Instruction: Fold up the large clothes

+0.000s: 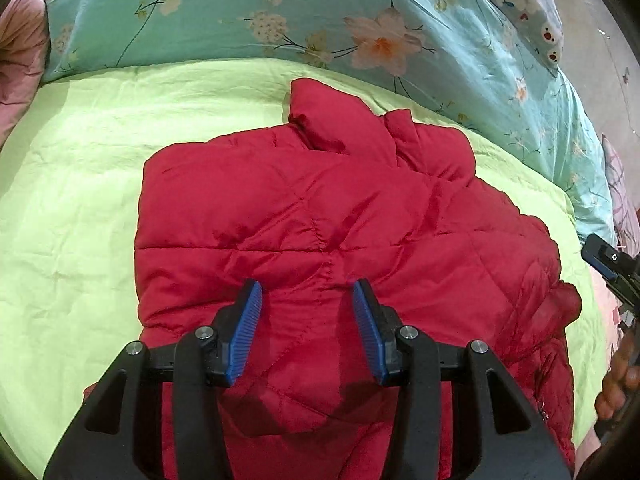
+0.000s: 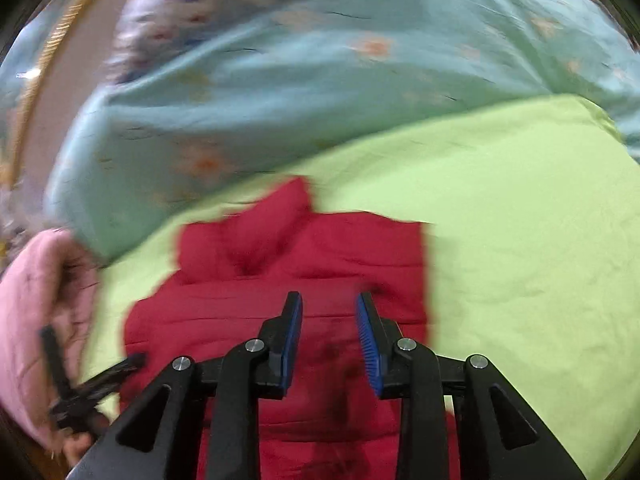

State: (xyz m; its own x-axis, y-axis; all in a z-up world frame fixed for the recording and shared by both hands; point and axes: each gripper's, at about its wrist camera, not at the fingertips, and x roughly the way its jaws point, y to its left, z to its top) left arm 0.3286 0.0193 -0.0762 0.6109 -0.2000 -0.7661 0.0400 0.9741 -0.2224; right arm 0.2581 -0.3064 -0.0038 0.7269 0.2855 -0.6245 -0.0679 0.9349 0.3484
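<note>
A red quilted jacket (image 1: 320, 208) lies folded into a rough block on the lime-green sheet (image 1: 80, 200), its collar end toward the far side. My left gripper (image 1: 307, 284) hovers over the jacket's near part, open, with no cloth pinched between its blue pads. The right wrist view is blurred. It shows the jacket (image 2: 320, 264) below my right gripper (image 2: 329, 296), whose jaws stand apart and hold nothing. The right gripper's tip (image 1: 612, 272) also shows at the jacket's right side, with a hand (image 1: 616, 384) behind it. The left gripper (image 2: 92, 380) appears at the lower left.
A turquoise floral quilt (image 1: 240, 12) is bunched along the far side of the bed. A pink padded cloth (image 1: 20, 52) lies at the far left, and a patterned pillow (image 1: 532, 4) at the far right. Bare green sheet (image 2: 520, 220) spreads beside the jacket.
</note>
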